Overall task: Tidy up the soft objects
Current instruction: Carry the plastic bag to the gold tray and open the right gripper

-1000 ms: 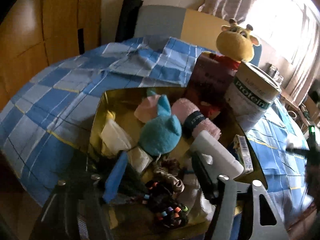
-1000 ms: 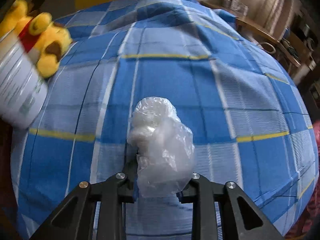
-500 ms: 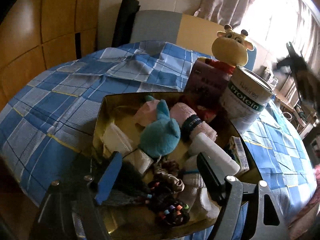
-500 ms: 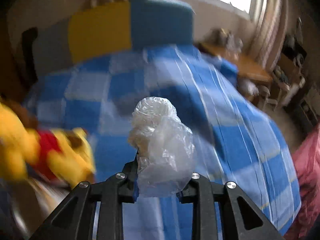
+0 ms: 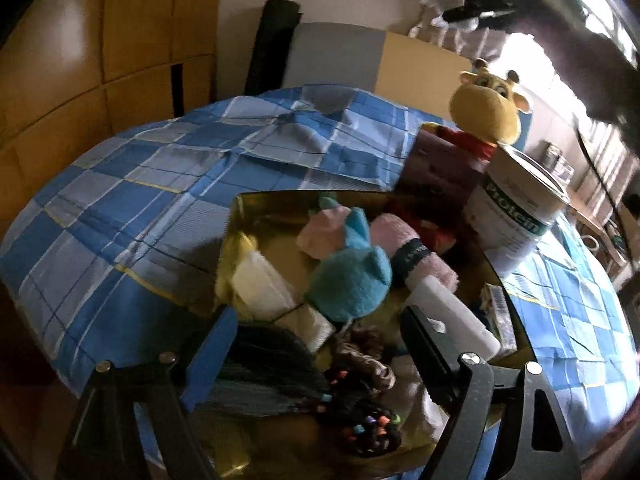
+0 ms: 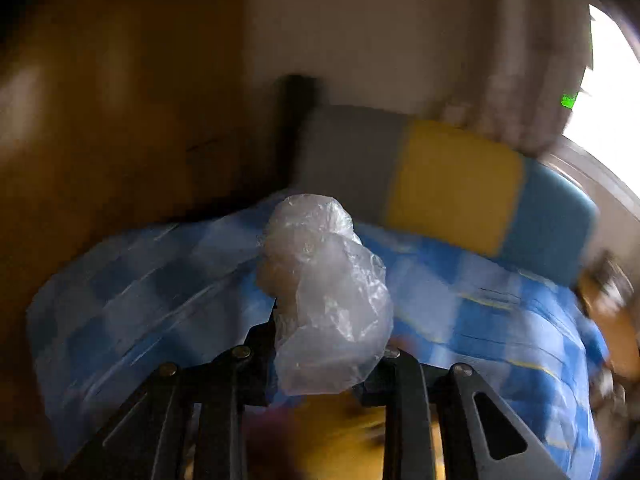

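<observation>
The shallow gold-coloured metal tray on the blue checked bedspread already holds most of the soft things. Inside it lie a teal plush toy with pointed ears, a rolled pink towel with a dark band just beside the plush, a pale pink cloth behind it, folded cream cloths toward the tray's left wall, and brown and beaded hair ties at its near edge.

One item is not yet in. The crumpled clear plastic bag is pinched in the right gripper, whose fingers are clenched on the bag's lower part; in the left wrist view that gripper sits high above the tray, at the top right. My judgement is that the bag is on its way to the tray, and that the yellow giraffe plush in a red top, standing behind the tray, may be left to sort.

The left gripper hovers over the tray's near end with its fingers spread wide, grasping nothing.

For writing, the white tin with a green band at the tray's far right corner reads "Protein". The band on the towel carries lettering too small to read.
</observation>
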Demonstrator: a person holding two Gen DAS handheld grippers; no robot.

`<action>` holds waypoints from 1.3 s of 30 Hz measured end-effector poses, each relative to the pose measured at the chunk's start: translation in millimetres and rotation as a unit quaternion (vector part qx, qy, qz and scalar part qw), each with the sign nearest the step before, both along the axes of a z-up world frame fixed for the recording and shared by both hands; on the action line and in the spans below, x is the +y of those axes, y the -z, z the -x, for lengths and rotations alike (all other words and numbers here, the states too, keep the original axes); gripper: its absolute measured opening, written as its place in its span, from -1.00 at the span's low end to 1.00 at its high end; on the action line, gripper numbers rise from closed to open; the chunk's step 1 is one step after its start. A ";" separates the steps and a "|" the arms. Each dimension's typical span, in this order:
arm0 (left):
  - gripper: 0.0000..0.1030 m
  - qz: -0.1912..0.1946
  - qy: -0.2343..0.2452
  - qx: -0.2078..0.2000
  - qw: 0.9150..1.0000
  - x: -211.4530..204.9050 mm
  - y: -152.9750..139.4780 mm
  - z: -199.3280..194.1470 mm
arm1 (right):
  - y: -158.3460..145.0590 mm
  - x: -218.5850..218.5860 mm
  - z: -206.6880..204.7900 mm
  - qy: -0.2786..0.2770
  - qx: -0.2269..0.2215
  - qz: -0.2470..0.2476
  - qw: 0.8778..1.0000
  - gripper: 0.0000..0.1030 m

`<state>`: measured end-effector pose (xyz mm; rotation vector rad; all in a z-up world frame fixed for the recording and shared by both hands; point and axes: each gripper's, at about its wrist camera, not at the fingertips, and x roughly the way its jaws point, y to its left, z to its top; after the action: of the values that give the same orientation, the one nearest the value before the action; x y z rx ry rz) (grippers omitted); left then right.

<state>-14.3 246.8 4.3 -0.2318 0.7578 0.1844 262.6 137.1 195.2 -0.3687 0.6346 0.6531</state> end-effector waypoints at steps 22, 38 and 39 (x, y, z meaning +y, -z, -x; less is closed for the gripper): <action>0.89 -0.021 -0.030 -0.018 0.999 -4.9 -14.3 25.7 | 209.1 -20.5 169.9 -0.044 0.175 0.074 0.981 -0.50; 0.99 -0.027 -0.036 -0.015 0.999 -7.5 -9.0 29.6 | 233.7 -29.9 159.4 0.029 0.172 0.082 0.981 -0.52; 0.99 -0.027 -0.038 -0.013 0.999 -6.9 -7.9 29.3 | 233.7 -30.2 159.7 0.032 0.174 0.079 0.981 -0.52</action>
<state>-43.6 239.8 12.2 -0.2117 0.7186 0.2720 102.9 106.9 -38.5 -0.3838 1.0322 0.6115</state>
